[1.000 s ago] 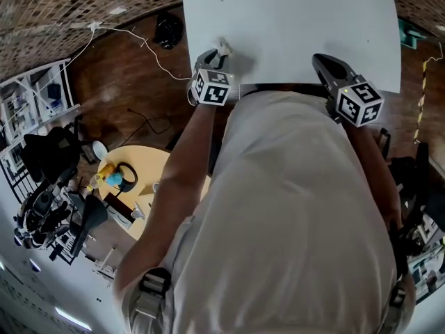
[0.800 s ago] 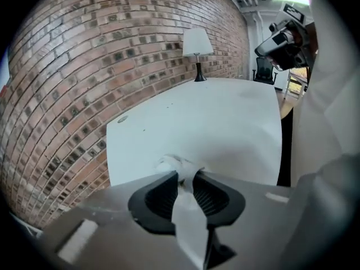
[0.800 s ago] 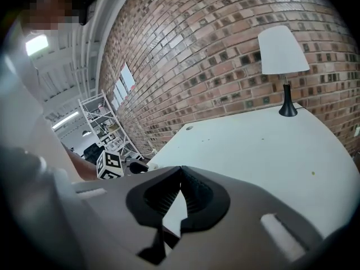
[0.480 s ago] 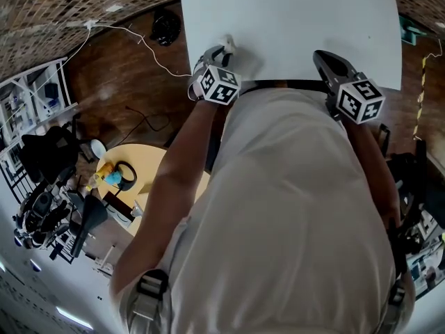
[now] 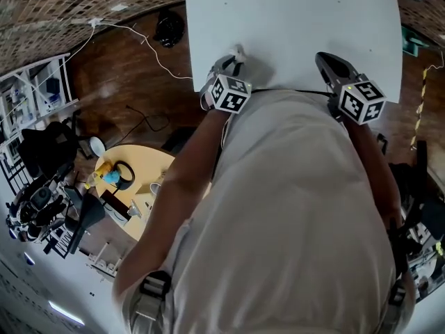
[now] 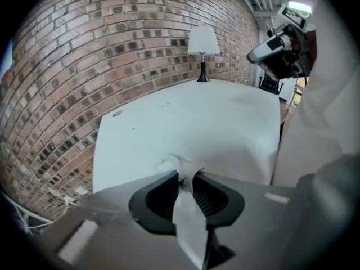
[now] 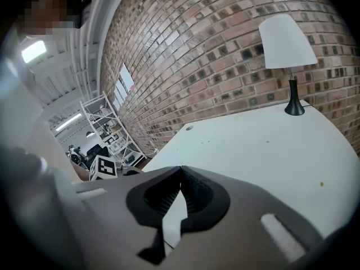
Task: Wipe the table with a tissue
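Note:
The white table lies in front of me. A crumpled white tissue is pinched in my left gripper, whose jaws are shut on it; a strip of it hangs back between them. In the head view the left gripper presses the tissue onto the table near its front left part. My right gripper hovers over the front right of the table. In the right gripper view its jaws are shut with nothing between them.
A white-shaded lamp on a black stem stands at the table's far end by the brick wall. To the left on the wooden floor are a white cable, a round yellow side table with clutter, and metal shelves.
My left gripper has slid to the right along the table's front part with the tissue in it. The right gripper has hardly shifted.

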Demonstrator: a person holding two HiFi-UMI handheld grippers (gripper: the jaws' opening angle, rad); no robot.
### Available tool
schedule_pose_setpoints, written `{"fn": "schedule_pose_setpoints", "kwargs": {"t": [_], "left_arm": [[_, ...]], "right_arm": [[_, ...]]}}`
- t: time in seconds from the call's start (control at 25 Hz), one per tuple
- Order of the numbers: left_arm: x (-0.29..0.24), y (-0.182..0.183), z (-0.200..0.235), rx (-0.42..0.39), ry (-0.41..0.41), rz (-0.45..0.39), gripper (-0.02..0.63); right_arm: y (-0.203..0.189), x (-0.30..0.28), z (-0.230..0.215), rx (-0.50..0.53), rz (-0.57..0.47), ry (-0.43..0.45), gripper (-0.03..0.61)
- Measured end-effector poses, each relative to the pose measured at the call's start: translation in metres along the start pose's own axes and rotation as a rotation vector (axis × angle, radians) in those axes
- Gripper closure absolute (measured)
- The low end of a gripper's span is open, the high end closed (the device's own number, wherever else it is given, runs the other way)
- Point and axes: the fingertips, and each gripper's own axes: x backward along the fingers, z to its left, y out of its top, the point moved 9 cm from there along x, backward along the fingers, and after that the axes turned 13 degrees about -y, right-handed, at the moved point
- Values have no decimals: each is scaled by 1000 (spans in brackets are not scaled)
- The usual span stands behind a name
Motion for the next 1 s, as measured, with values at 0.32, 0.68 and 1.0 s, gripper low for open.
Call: {"fn": "schedule_pose_setpoints", "kwargs": {"t": [0.32, 0.68, 1.0], "left_arm": [[-8, 24, -7, 87, -269, -53, 526], [45, 24, 84, 341, -66, -221, 522], [39, 29, 123, 383, 25, -183, 520]], "right_arm": [[16, -14, -13, -2, 22, 19, 571], [28, -26, -23, -20, 22, 34, 571], [33, -37, -28, -48, 8, 42, 571]]}}
